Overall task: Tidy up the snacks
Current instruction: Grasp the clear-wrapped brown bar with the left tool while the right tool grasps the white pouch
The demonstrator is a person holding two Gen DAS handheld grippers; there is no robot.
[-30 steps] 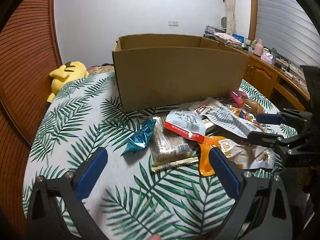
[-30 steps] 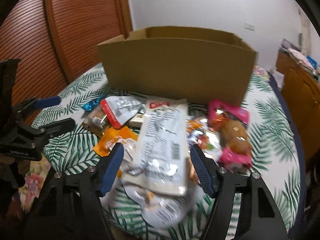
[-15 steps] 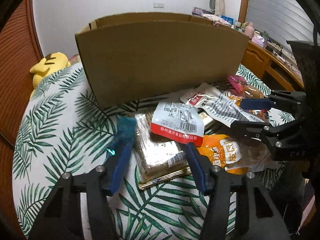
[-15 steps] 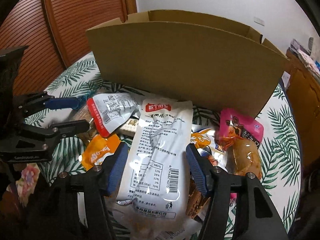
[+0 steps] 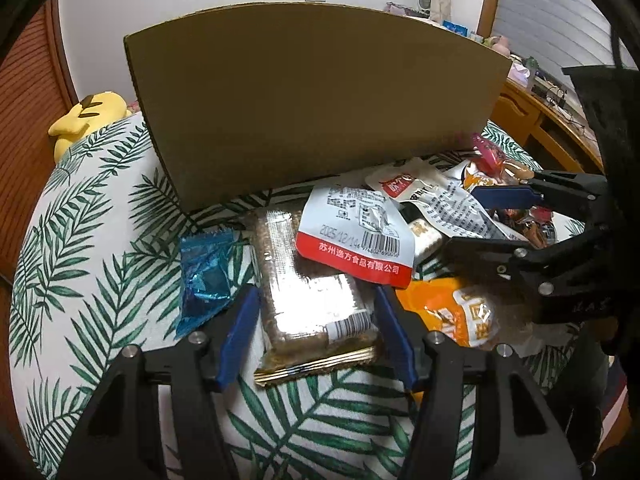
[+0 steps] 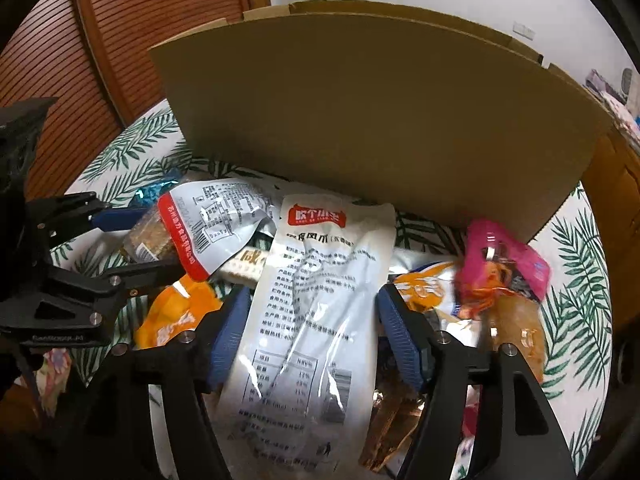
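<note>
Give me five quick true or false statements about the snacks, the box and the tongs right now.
1. The left tongs straddle a brown snack bar. True.
2. The right tongs are clamped shut. False: they are open around a long white packet.
3. The cardboard box stands behind the snacks. True.
4. The blue wrapper lies inside the box. False: it lies on the leaf-print cloth.
5. A pink packet lies by the box. True.

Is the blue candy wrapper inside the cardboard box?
No, the blue candy wrapper lies on the leaf-print cloth in front of the cardboard box.
</note>
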